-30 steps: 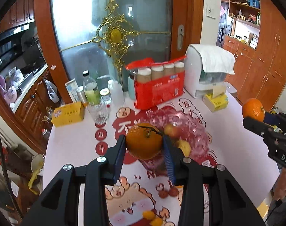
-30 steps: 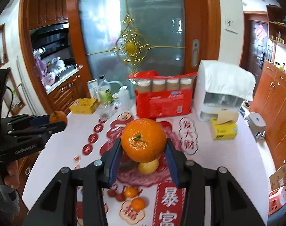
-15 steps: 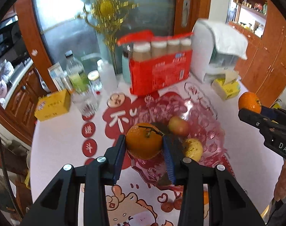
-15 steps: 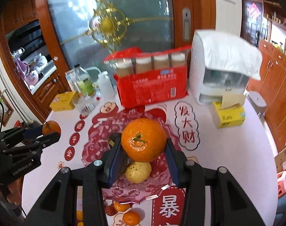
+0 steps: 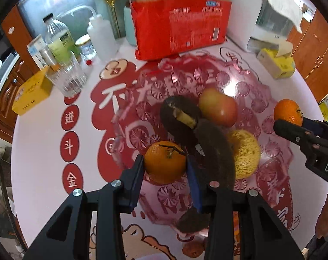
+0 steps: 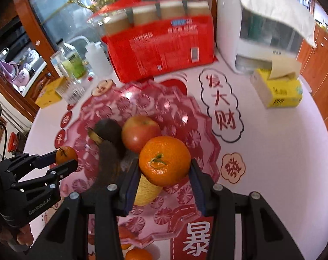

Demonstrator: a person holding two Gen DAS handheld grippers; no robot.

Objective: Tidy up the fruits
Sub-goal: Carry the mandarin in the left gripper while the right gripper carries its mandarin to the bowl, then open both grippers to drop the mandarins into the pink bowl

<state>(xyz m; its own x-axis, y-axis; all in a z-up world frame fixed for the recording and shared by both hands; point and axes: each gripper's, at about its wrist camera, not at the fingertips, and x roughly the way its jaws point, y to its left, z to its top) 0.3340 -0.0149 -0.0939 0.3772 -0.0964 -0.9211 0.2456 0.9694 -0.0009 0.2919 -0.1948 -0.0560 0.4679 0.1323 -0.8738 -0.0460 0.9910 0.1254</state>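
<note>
My left gripper (image 5: 165,162) is shut on an orange (image 5: 165,162) with a stem, just above the near left part of a clear glass fruit plate (image 5: 246,80). My right gripper (image 6: 165,165) is shut on a second orange (image 6: 165,160) over the plate (image 6: 205,130), above a yellow pear (image 6: 145,191). In the plate lie a red apple (image 5: 218,106), the yellow pear (image 5: 244,151) and a blackened banana (image 5: 196,130). Each gripper shows in the other's view: the right one (image 5: 290,120) at the plate's right edge, the left one (image 6: 65,159) at its left edge.
At the back of the table stand a red pack of jars (image 5: 179,21), a white appliance (image 5: 261,15), a yellow tissue box (image 5: 278,65), bottles (image 5: 60,41), a glass tumbler (image 5: 66,78) and a yellow box (image 5: 32,93). A hand (image 6: 21,240) holds the left gripper.
Both grippers have come down toward the plate with their oranges and tilted more steeply. The plate and its fruit now fill the middle of both views.
</note>
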